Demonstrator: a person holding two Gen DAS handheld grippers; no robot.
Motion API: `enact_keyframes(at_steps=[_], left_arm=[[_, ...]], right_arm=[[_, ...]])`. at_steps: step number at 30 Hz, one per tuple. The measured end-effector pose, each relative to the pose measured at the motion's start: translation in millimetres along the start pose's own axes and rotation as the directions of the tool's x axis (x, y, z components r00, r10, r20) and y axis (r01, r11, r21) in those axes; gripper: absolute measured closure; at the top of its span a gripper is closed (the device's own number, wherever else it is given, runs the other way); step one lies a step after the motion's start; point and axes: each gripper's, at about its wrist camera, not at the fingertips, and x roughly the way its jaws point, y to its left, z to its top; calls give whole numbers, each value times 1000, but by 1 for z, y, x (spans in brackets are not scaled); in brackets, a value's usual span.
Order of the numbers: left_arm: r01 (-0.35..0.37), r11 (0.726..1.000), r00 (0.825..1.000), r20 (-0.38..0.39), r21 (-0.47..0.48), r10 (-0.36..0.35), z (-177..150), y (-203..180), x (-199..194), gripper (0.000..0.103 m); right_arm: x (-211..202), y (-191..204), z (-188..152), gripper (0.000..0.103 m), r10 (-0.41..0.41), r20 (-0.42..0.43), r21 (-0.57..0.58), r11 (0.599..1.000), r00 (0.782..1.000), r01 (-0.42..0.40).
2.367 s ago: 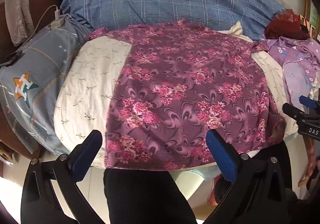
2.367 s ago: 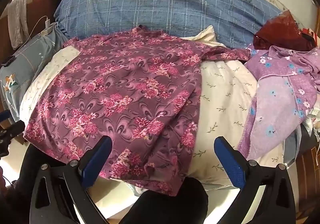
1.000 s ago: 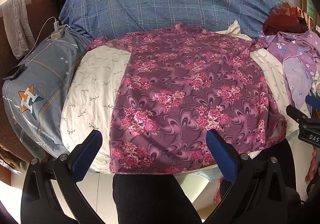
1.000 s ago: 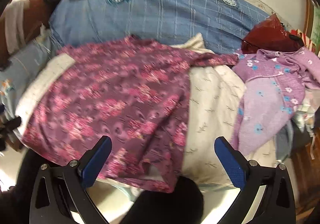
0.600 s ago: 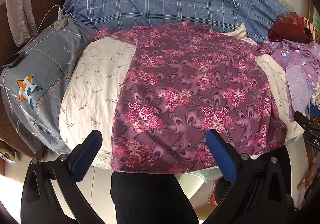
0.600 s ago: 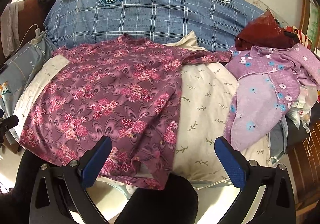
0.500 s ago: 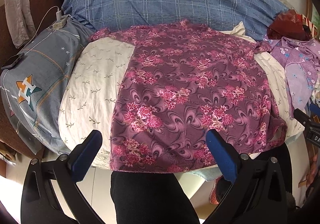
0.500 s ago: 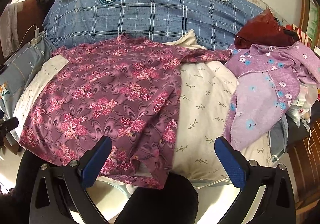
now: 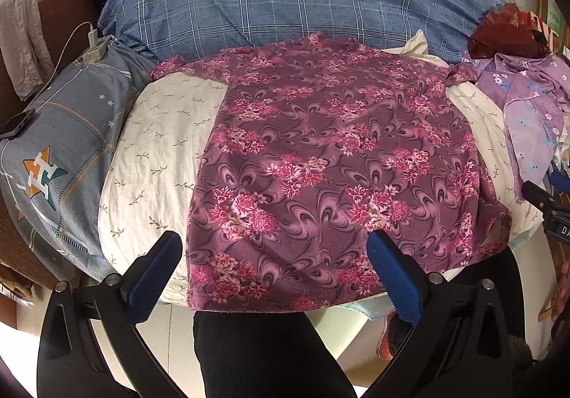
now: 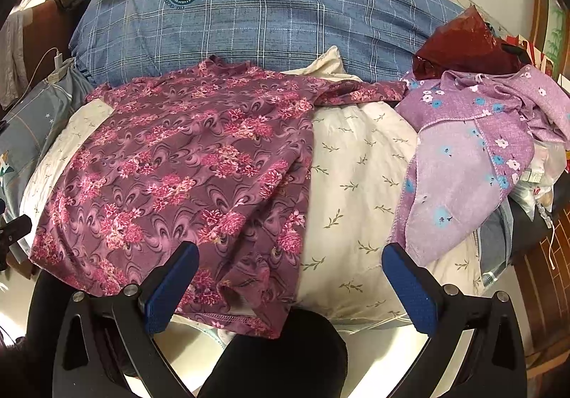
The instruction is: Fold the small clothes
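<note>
A purple floral shirt (image 9: 331,163) lies spread flat on a white leaf-print pillow (image 9: 156,148), collar away from me, both short sleeves out to the sides. It also shows in the right wrist view (image 10: 185,181), with its near right hem corner turned up. My left gripper (image 9: 274,252) is open and empty, hovering above the shirt's near hem. My right gripper (image 10: 290,266) is open and empty above the shirt's right hem corner and the bare pillow (image 10: 359,184). Its tip shows at the right edge of the left wrist view (image 9: 545,198).
A blue plaid quilt (image 9: 285,6) lies behind the shirt. A lilac flowered garment (image 10: 473,156) and a dark red bag (image 10: 463,45) sit at the right. A grey-blue pillow (image 9: 60,141) with a charger (image 9: 94,49) lies left. My black-clad legs (image 9: 270,355) are below the bed edge.
Both grippers have shifted slightly over the bed and stayed open and empty. The shirt has not moved.
</note>
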Motion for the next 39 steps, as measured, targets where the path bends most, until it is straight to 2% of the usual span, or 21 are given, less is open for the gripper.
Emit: enact_keyframes(at_steps=[17, 21, 23, 26, 29, 33, 37, 39], left_arm=[[-15, 1000, 997, -70, 10, 16, 14, -1, 36, 0], [-6, 1000, 996, -84, -2, 6, 30, 10, 46, 0], [17, 999, 992, -126, -36, -21, 51, 25, 59, 0], [71, 988, 977, -191, -137, -97, 93, 57, 83, 0], [39, 977, 981, -178, -210, -77, 133, 81, 99, 0], [0, 976, 982, -183, -218, -41, 187, 90, 137, 0], [6, 964, 966, -248, -266, -75, 213, 82, 192, 0], [24, 952, 955, -275, -305, -112, 216, 82, 215, 0]], right_arm=[[33, -10, 11, 0, 6, -55, 13, 1000, 998, -5], [47, -25, 22, 0, 61, -77, 52, 997, 995, -57], [56, -45, 36, 0, 85, -80, 105, 992, 993, -76], [68, -88, 71, 0, 82, -49, 182, 981, 995, -72], [83, -147, 124, 0, 21, 11, 248, 968, 1000, -23], [120, -214, 199, 0, -26, 24, 338, 941, 999, 16], [189, -254, 272, 0, -99, -49, 329, 938, 994, 110], [229, -269, 294, 0, -105, -98, 348, 928, 990, 133]])
